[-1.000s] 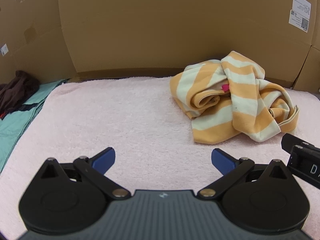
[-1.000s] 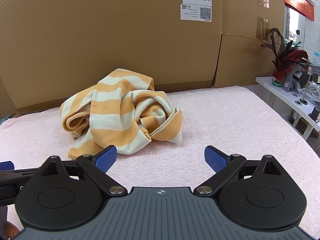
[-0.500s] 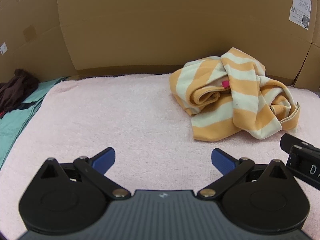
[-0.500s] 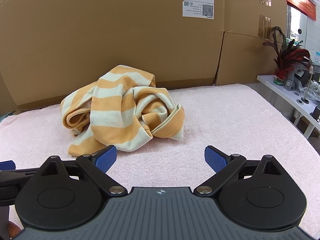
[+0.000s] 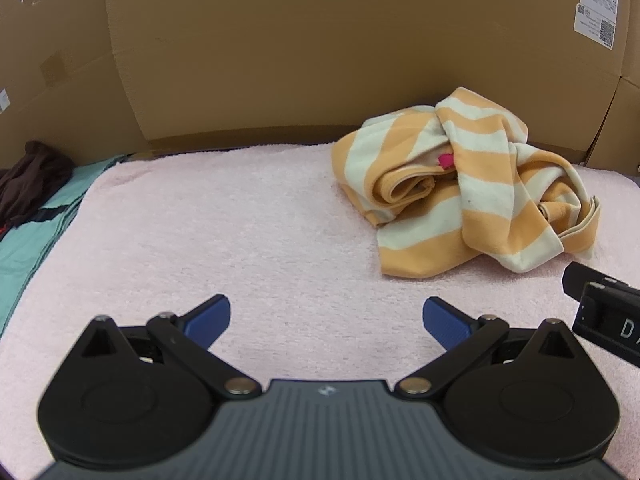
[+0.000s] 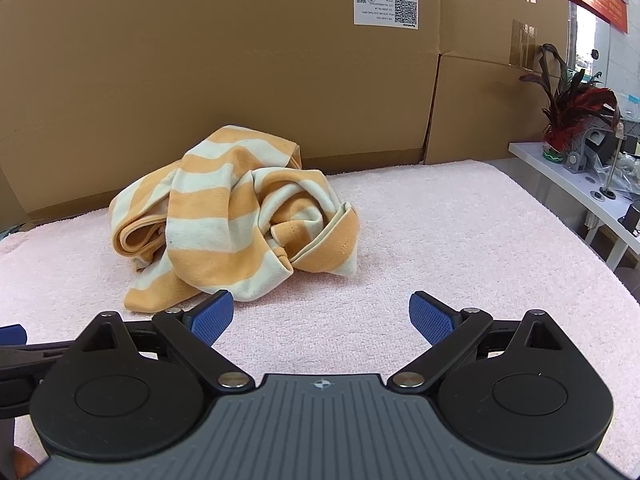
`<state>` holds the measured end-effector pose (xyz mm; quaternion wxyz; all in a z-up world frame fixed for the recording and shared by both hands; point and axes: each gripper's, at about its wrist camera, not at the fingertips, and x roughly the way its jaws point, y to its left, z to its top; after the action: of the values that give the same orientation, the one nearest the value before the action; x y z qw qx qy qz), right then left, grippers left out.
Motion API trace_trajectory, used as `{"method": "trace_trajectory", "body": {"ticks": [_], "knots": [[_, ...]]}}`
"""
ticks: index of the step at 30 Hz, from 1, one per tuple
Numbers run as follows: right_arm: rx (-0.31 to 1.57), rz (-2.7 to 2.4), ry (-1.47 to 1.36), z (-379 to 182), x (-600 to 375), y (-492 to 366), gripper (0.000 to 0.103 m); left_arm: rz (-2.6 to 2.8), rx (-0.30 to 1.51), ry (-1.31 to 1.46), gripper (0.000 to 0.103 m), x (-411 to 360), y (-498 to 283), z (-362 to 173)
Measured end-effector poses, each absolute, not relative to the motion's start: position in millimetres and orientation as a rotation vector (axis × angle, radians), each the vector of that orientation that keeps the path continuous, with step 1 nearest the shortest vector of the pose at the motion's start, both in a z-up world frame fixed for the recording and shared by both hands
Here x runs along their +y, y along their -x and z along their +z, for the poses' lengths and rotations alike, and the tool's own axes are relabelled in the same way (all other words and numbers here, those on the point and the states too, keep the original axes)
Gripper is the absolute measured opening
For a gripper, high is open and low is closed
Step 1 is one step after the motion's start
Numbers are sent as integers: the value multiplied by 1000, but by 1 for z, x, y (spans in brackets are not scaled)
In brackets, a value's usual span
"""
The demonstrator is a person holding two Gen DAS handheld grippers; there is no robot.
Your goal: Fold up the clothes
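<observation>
On a pink towel (image 5: 224, 232) backed by cardboard walls (image 5: 320, 48), a crumpled orange-and-cream striped garment (image 5: 468, 196) lies toward the far side, close to the cardboard. Both grippers sit low over the near part of the towel, each with its blue-padded fingers spread wide and holding nothing. From the left gripper (image 5: 326, 316), the garment is ahead and to the right, well apart from the fingertips; a small pink tag (image 5: 445, 160) shows among its folds, a detail hidden in the other view. This view alone also shows a teal cloth (image 5: 36, 224) at the towel's left edge with a dark brown cloth (image 5: 32, 176) heaped on it, and the black side of the right gripper at the right edge. From the right gripper (image 6: 320, 314), the garment (image 6: 236, 224) is ahead and to the left, its near hem just beyond the left pad (image 6: 212, 316). Only this view shows a white shelf (image 6: 580, 196) past the towel's right edge, holding a red-and-dark plant (image 6: 572, 108), and a printed label (image 6: 386, 2) on the cardboard. The garment is bunched in a rough heap, longer from left to right than from near to far; which end is neck or hem cannot be told.
</observation>
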<state>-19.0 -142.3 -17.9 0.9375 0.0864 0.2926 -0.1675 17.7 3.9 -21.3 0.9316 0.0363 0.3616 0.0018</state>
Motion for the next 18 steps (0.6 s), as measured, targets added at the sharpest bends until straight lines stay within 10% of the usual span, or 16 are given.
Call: {"method": "trace_trajectory", "body": {"ticks": [18], "knots": [[604, -348, -174, -22, -151, 9, 97, -8, 775, -66, 102, 6, -31, -31]]}}
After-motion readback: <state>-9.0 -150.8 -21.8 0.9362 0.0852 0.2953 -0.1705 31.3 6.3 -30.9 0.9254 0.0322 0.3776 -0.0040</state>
